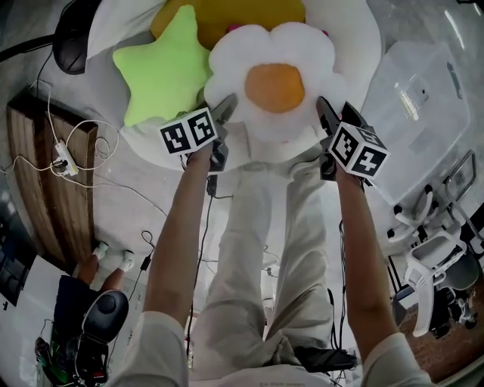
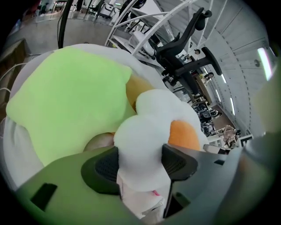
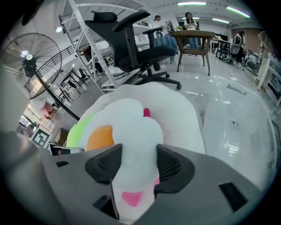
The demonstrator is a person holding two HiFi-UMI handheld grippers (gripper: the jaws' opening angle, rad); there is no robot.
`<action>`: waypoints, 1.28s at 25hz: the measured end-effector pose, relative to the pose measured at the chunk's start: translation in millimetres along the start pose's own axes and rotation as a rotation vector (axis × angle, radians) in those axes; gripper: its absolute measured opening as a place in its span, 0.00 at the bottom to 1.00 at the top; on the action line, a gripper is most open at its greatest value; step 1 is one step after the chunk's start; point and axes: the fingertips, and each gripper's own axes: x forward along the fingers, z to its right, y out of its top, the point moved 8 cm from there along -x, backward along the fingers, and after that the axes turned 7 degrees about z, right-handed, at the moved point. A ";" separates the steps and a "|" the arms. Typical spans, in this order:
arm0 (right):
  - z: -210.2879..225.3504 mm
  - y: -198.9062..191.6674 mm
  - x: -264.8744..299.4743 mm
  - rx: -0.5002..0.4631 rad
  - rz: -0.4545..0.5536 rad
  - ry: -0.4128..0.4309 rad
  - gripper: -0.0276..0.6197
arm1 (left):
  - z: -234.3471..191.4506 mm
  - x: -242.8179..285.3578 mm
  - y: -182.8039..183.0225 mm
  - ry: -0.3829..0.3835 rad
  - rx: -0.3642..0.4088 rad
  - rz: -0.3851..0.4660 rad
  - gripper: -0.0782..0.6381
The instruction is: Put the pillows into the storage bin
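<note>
So the right gripper [image 3: 139,167] has its jaws pinched on a white petal of the flower pillow [image 3: 131,118], orange centre off at 9 o'clock. Green pillow [image 3: 75,132] peeks out behind it, office chair [image 3: 131,39] at 12, clear bin [image 3: 237,127] at 3.

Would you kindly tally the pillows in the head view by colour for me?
Green star pillow: 1
White flower pillow: 1
Yellow pillow, partly hidden behind the others: 1
Total: 3
</note>
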 end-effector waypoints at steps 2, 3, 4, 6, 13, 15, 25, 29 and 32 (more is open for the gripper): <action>-0.8 0.0 -0.6 -0.006 -0.006 0.008 0.42 | 1.9 -4.9 1.9 0.003 0.020 0.000 0.52; -1.1 -0.1 -1.5 -0.007 -0.008 0.012 0.41 | 3.0 -7.4 2.7 0.005 0.028 0.000 0.52; -1.5 -0.2 -2.3 -0.007 -0.010 0.018 0.41 | 3.9 -9.7 3.4 0.007 0.036 0.001 0.52; -3.0 -0.4 -3.4 -0.008 -0.013 0.031 0.41 | 4.8 -14.1 4.9 0.011 0.050 0.005 0.51; 2.4 -1.3 -15.1 0.010 -0.005 0.057 0.40 | 18.3 -25.1 6.7 0.009 0.093 0.021 0.51; 7.0 -1.2 -21.2 0.015 -0.004 0.059 0.40 | 26.4 -28.1 5.1 0.010 0.105 0.026 0.50; 42.7 8.8 -49.8 0.024 0.023 0.068 0.40 | 72.2 -30.5 -8.6 -0.003 0.123 0.049 0.50; 60.7 7.9 -59.8 0.046 0.038 0.057 0.40 | 91.7 -25.7 -12.2 -0.013 0.152 0.046 0.49; 76.5 8.0 -73.4 0.062 0.052 0.046 0.40 | 110.8 -22.5 -17.4 -0.022 0.172 0.041 0.49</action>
